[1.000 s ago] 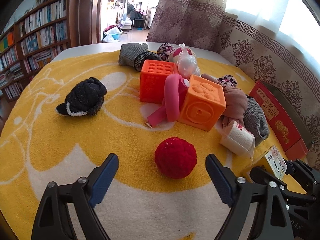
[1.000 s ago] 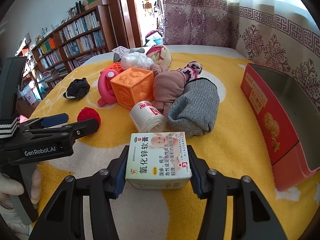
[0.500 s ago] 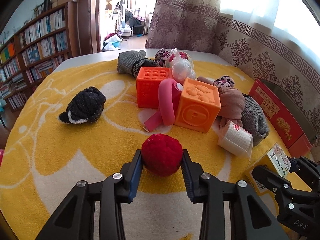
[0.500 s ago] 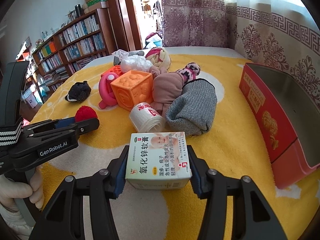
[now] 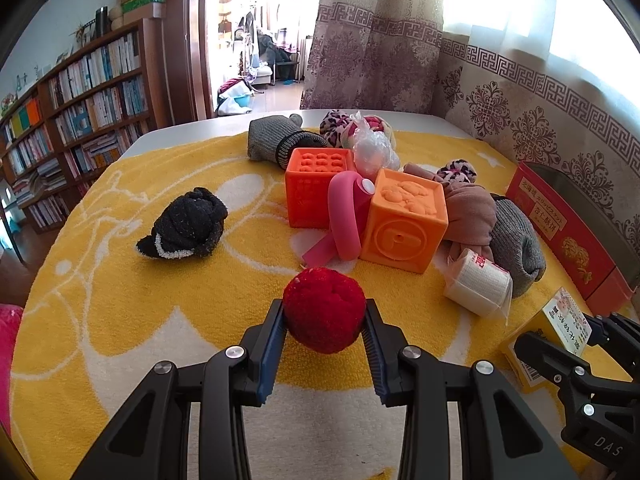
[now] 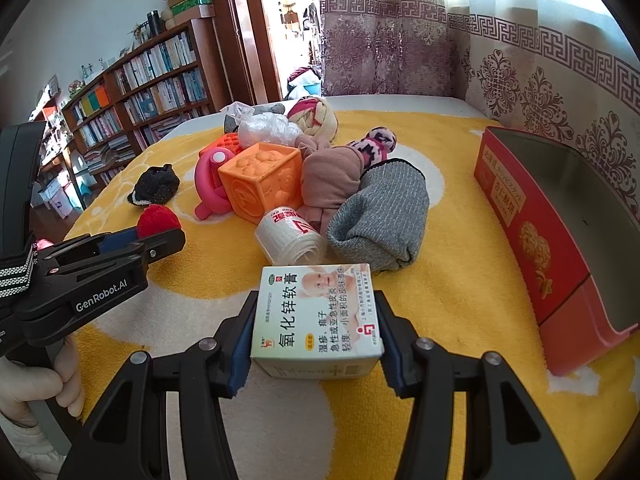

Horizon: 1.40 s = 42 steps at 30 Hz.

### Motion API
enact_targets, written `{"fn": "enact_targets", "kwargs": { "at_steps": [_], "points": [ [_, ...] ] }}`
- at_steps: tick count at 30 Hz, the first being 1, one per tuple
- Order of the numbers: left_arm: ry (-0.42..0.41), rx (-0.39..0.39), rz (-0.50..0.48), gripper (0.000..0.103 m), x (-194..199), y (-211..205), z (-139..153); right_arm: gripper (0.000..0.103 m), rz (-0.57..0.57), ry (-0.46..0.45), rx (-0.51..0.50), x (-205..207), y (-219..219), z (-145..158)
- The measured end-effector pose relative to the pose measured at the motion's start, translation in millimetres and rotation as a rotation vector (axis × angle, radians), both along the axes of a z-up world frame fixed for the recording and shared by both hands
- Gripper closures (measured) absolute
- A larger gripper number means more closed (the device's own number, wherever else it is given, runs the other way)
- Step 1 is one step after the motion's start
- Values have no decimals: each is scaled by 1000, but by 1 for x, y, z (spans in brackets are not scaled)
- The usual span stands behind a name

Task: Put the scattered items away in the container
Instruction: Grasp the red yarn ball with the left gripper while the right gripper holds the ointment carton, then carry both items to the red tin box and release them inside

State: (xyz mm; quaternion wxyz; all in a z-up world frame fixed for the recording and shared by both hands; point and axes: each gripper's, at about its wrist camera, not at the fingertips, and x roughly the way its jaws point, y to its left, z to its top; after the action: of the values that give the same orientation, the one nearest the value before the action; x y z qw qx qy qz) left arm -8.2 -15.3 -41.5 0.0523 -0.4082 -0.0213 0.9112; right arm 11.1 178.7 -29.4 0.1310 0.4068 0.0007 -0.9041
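My left gripper [image 5: 324, 316] is shut on a red fuzzy ball [image 5: 324, 310], held just above the yellow blanket [image 5: 120, 300]. The ball also shows in the right wrist view [image 6: 158, 220], at the tips of the left gripper [image 6: 160, 236]. My right gripper [image 6: 316, 320] is shut on a white ointment box [image 6: 316, 316] with green print; the box shows at the right edge of the left wrist view [image 5: 566, 322]. The red open container [image 6: 560, 216] stands at the right.
A pile sits mid-blanket: two orange cubes [image 5: 404, 220], a pink tube [image 5: 346, 212], a bandage roll [image 5: 478, 284], a grey sock [image 6: 380, 216], a brown cloth bundle [image 6: 332, 180] and a plastic bag [image 6: 268, 128]. A black sock [image 5: 186, 224] lies apart at the left. Bookshelves stand beyond.
My left gripper has closed on the red ball and lifted it slightly off the blanket. My right gripper still holds the ointment box, raised a little.
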Motion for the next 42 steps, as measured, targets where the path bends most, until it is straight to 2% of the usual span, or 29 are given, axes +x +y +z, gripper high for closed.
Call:
{"fn": "enact_targets", "kwargs": {
  "at_steps": [13, 18, 27, 35, 42],
  "points": [
    [6, -10, 6, 64, 1, 1, 2, 46, -19, 21, -27, 4, 10, 4],
    [15, 7, 4, 64, 5, 6, 11, 46, -42, 57, -46, 9, 23, 14],
    [40, 22, -74, 64, 10, 38, 32, 46, -213, 183, -94, 18, 87, 51],
    [49, -1, -142, 64, 11, 75, 44, 46, -365, 240, -112, 24, 151, 65],
    [61, -12, -207, 64, 13, 112, 55, 46, -451, 271, -43, 16, 191, 74]
  ]
}}
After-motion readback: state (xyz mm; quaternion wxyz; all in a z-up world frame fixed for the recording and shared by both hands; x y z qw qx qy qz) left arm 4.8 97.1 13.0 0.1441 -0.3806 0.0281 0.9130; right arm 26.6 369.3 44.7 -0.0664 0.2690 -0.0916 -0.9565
